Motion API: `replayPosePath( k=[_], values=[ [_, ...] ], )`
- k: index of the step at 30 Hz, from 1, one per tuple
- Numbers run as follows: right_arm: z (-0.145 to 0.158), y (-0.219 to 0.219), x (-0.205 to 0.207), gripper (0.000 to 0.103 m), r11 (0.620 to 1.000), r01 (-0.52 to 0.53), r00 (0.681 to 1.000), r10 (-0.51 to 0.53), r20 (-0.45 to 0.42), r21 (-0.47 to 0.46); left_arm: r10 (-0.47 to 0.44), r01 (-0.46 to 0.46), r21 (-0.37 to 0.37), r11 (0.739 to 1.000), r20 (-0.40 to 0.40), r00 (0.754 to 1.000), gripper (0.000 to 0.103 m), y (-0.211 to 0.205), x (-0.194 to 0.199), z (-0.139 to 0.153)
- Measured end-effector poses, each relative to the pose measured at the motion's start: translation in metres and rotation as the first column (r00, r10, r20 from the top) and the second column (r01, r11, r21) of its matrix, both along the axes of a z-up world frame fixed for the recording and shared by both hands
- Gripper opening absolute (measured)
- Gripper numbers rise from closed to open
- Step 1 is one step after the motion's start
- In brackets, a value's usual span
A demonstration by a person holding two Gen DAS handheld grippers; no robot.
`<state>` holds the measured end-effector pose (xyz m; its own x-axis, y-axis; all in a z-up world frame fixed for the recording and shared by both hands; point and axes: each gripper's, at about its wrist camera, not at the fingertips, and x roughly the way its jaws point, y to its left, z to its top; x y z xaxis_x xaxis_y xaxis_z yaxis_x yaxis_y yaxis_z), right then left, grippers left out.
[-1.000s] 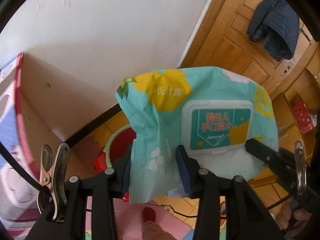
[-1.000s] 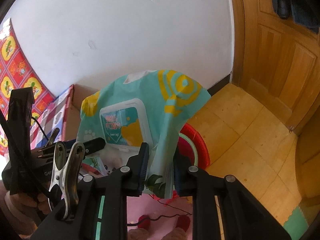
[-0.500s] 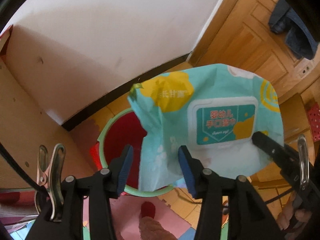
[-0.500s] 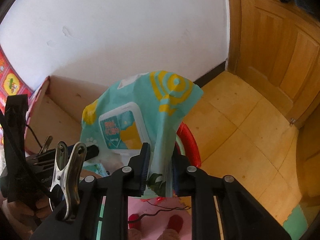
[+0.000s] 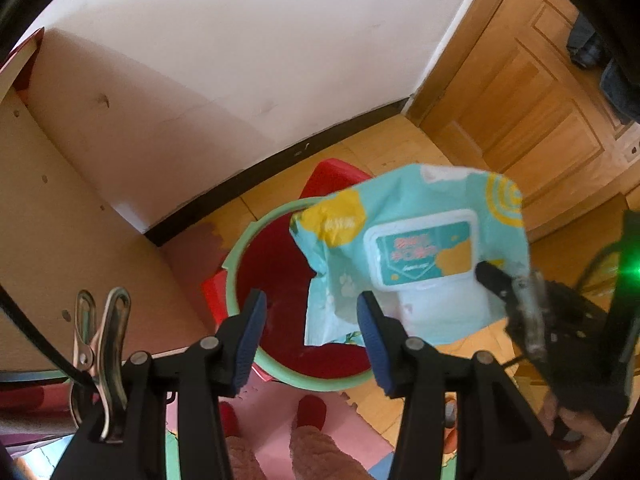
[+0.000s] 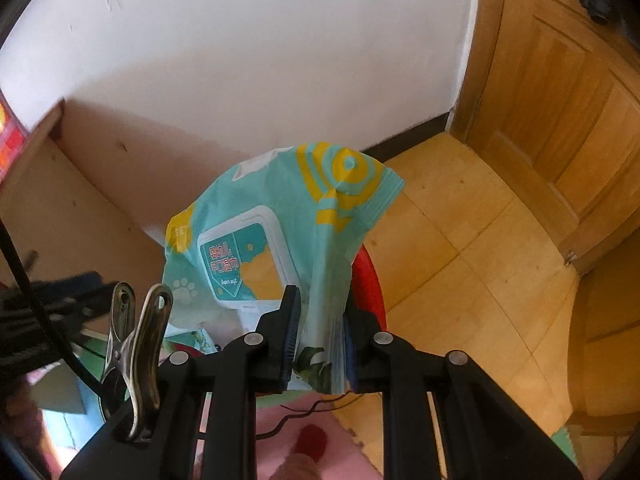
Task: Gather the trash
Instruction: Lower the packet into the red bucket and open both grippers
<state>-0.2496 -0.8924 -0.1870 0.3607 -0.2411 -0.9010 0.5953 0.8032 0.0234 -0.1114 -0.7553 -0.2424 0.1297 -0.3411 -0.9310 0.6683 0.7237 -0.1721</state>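
Right gripper (image 6: 318, 336) pinches crumpled teal-and-yellow wet-wipe packet (image 5: 404, 256) above round red bin with green rim (image 5: 280, 312), whose visible inside looks empty; left gripper (image 5: 310, 340) spread, jaws just opened, packet's edge between them untouched.

The left gripper (image 5: 310, 316), its jaws just widened, stands apart over the bin (image 5: 280, 280); the right gripper (image 5: 496, 280) holds the pack (image 5: 408, 256).

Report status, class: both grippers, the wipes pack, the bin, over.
Left gripper open, has just let go. Right gripper shut on wipes pack, holding it above the red bin. Nothing in the way.
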Motion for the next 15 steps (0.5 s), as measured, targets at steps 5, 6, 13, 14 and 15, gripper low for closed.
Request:
replayPosePath(
  k=[5,6,13,14,15],
  values=[
    [-0.027,0.004,0.015,0.021,0.999,-0.037,0.998,0.038,-0.051,0.023,0.016,-0.015,0.014,1.0,-0.008,1.0,0.049,0.002,0.005,-0.006],
    [-0.031,0.005,0.016,0.022,0.999,-0.046,0.997,0.047,-0.058,0.019,0.018,-0.018,0.016,1.0,-0.011,1.0,0.049,0.002,0.006,-0.007],
    [-0.053,0.014,0.03,0.023,0.993,-0.114,0.987,0.112,-0.116,-0.012,0.018,-0.018,0.027,0.999,-0.021,1.0,0.049,0.0,0.01,-0.013],
    [-0.054,0.014,0.031,0.023,0.993,-0.12,0.986,0.119,-0.114,-0.003,0.019,-0.018,0.028,0.999,-0.023,1.0,0.049,-0.001,0.01,-0.014],
    [-0.054,0.014,0.032,0.023,0.992,-0.124,0.986,0.123,-0.112,0.003,0.019,-0.018,0.029,0.999,-0.025,1.0,0.049,-0.001,0.01,-0.014]
  ],
)
